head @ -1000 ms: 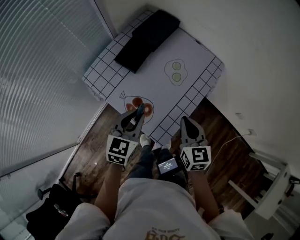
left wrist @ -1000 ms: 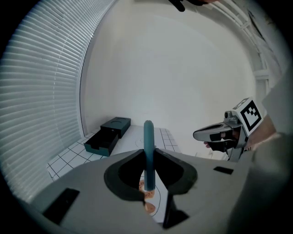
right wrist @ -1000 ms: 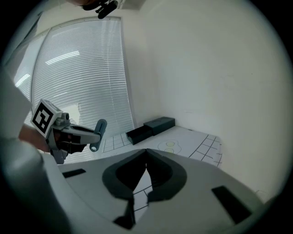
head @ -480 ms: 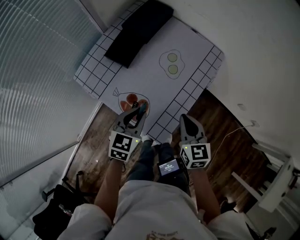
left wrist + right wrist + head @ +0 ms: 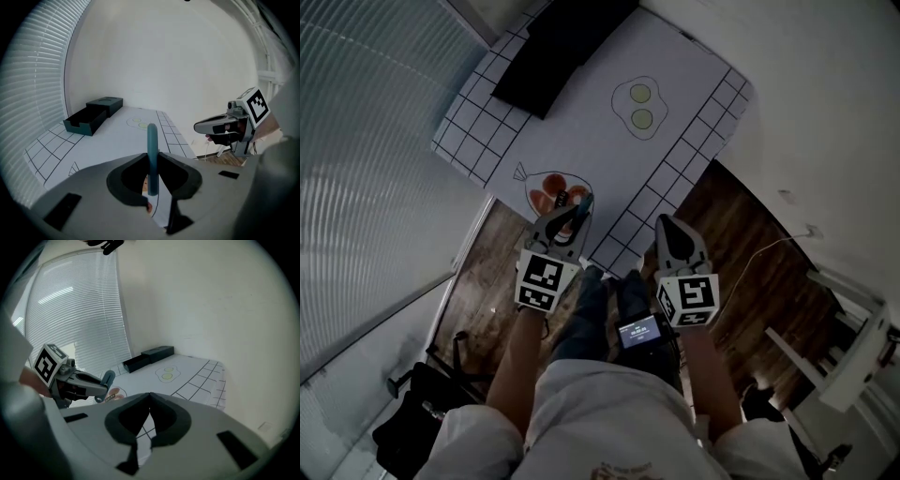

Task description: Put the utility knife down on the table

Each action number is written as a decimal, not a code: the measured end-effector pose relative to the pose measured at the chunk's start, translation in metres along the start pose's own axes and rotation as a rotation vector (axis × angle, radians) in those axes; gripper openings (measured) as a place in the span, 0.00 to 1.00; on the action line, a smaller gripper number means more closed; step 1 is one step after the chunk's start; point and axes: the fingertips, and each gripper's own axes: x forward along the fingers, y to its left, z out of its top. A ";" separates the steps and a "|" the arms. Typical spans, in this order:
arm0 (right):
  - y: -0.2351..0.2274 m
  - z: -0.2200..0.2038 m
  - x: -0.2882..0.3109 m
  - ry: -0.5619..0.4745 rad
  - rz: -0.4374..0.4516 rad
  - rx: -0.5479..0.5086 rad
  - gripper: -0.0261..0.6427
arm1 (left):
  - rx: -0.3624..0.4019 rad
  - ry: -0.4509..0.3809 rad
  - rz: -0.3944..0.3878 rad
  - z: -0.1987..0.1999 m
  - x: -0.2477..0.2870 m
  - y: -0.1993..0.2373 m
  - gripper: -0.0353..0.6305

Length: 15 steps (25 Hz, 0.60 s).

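While the left gripper (image 5: 570,212) pinches a slim teal utility knife (image 5: 152,140), the right gripper (image 5: 149,397) sits closed.

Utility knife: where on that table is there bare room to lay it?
The widest bare patch is the middle of the mat, between the black box, the green-circle drawing and the red drawing. Crowded only at the near edge, where the left gripper holds the utility knife.
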 end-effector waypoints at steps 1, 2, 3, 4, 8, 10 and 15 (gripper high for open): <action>-0.001 -0.002 0.002 0.002 0.000 0.001 0.05 | 0.000 0.002 -0.004 -0.002 0.003 0.000 0.17; -0.001 -0.004 0.004 0.003 -0.001 0.001 0.05 | 0.000 0.003 -0.008 -0.003 0.005 0.000 0.17; -0.002 -0.006 0.005 0.006 -0.002 0.002 0.05 | -0.001 0.003 -0.011 -0.004 0.008 -0.001 0.17; -0.002 -0.009 0.006 0.010 -0.003 0.003 0.05 | -0.002 0.004 -0.016 -0.006 0.010 -0.001 0.17; -0.004 -0.019 0.008 0.022 -0.010 0.010 0.05 | -0.001 0.011 -0.036 -0.011 0.017 -0.007 0.17; -0.004 -0.021 0.008 0.023 -0.011 0.010 0.05 | 0.000 0.018 -0.048 -0.014 0.020 -0.009 0.17; -0.006 -0.023 0.010 0.012 -0.021 0.014 0.05 | -0.008 0.039 -0.077 -0.024 0.029 -0.016 0.17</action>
